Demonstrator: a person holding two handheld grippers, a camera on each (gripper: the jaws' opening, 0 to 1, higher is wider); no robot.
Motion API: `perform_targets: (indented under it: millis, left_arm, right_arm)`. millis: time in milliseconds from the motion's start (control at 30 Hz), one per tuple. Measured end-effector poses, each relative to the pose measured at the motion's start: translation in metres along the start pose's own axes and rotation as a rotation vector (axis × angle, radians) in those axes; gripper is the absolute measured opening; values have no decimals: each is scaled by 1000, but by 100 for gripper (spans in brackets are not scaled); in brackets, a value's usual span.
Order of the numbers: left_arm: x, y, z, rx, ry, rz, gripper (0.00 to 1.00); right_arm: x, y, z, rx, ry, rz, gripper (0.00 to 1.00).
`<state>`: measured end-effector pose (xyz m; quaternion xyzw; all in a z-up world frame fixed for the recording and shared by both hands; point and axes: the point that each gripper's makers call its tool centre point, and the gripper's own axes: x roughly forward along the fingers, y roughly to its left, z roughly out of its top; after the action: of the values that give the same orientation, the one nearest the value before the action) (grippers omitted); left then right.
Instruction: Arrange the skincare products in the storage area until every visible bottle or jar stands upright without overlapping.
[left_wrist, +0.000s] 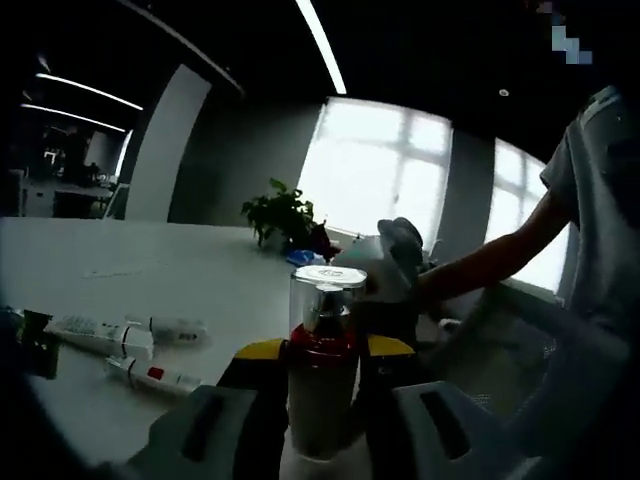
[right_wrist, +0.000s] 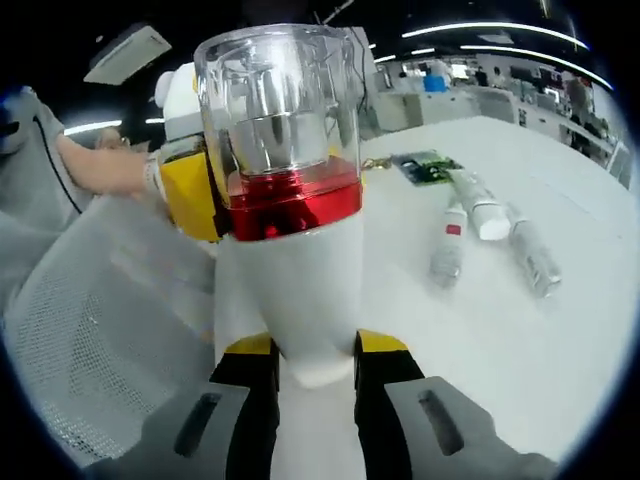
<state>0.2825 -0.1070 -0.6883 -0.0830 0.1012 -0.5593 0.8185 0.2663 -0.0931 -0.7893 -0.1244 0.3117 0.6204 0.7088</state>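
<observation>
Bottle first: I see a white plastic bottle with a red metallic collar and a clear cap (right_wrist: 285, 200) standing upright on the white worktop (right_wrist: 520, 350), silver pump visible inside the cap. My right gripper (right_wrist: 315, 370) is clamped on its lower body, yellow-tipped jaws pressed to either side. In the left gripper view the same bottle (left_wrist: 322, 360) sits between the jaws of my left gripper (left_wrist: 320, 400), which also grasps it.

Three slim white tubes (right_wrist: 490, 235) lie flat on the worktop to one side, near one another, one with a red mark. Beyond them lies a flat green packet (right_wrist: 427, 166). In the left gripper view, a potted green plant (left_wrist: 282, 215) stands farther back by the bright windows (left_wrist: 375, 165). A white mesh fabric (right_wrist: 100, 330) is draped just beside the bottle.
</observation>
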Motion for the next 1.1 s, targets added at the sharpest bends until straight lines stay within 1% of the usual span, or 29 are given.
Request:
perform_targets:
  millis: [200, 267, 367, 433, 600, 867, 1100]
  left_arm:
    - [-1, -3, -6, 24, 23, -17, 21]
    - [-1, -4, -8, 24, 33, -16, 21]
    - [0, -7, -13, 66, 60, -22, 21]
    - [1, -9, -15, 80, 75, -26, 21]
    - [2, -11, -16, 109, 81, -34, 21]
    - [3, -18, -18, 151, 89, -54, 21]
    - [1, -17, -18, 169, 88, -53, 21]
  right_arm:
    - [4, 1, -4, -65, 18, -10, 27]
    - [5, 2, -5, -70, 19, -5, 27]
    - [7, 0, -8, -110, 34, -19, 27]
    - [8, 1, -11, -121, 46, -16, 27]
    - [8, 1, -10, -136, 31, -23, 28]
    - [7, -1, -12, -182, 29, -37, 28]
    - [6, -1, -12, -184, 28, -37, 29]
